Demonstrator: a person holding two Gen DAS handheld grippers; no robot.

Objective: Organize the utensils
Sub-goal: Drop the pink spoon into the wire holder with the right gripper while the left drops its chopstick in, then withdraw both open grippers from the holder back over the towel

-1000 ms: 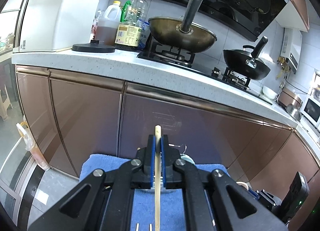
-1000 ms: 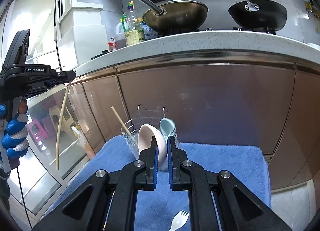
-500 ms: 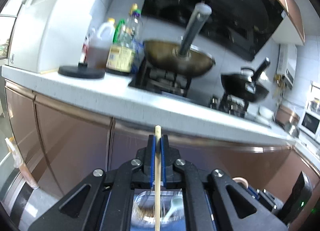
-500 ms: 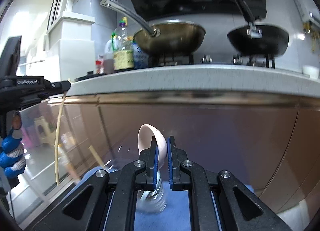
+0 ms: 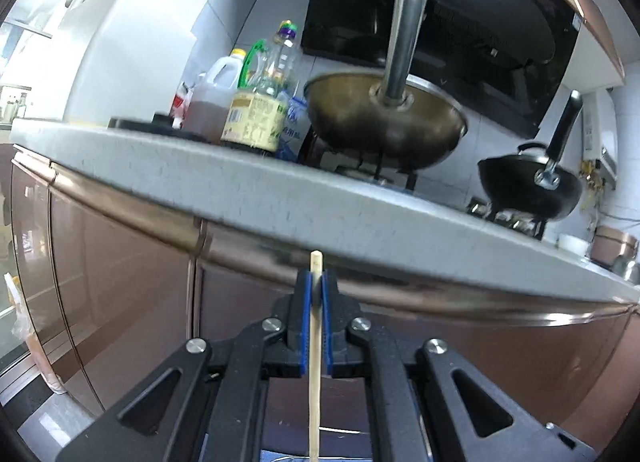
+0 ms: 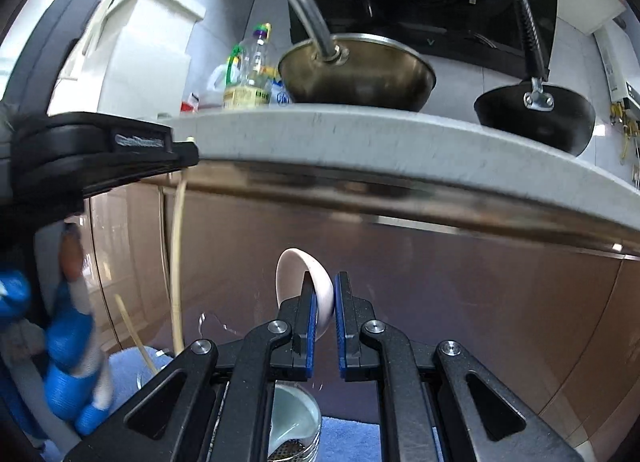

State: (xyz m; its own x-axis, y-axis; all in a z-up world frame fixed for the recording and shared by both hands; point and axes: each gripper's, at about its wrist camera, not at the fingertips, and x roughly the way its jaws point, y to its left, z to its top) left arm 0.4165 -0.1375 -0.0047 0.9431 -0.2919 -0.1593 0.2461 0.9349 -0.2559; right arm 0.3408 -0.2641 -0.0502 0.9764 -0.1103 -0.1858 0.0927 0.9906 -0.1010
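Note:
My left gripper (image 5: 315,282) is shut on a pale wooden chopstick (image 5: 314,362) that stands upright between the blue pads. It also shows at the left of the right wrist view (image 6: 178,258), hanging from the left gripper (image 6: 176,160) above the blue towel (image 6: 128,366). My right gripper (image 6: 323,294) is shut on a pale pink spoon (image 6: 308,282) whose bowl sticks up above the pads. Below it stands a metal mesh holder (image 6: 296,442) with a pale green spoon (image 6: 294,418) inside. Another chopstick (image 6: 134,334) leans at the lower left.
A grey countertop edge (image 5: 320,202) runs overhead with brown cabinet doors (image 5: 120,262) below. On it stand oil bottles (image 5: 256,110), a brass wok (image 5: 384,118) and a black wok (image 5: 528,186). A blue-gloved hand (image 6: 68,342) holds the left gripper.
Both grippers have risen and tilted upward with their utensils. The towel and holder have dropped to the bottom edge of both views. The left gripper has come closer to the right one.

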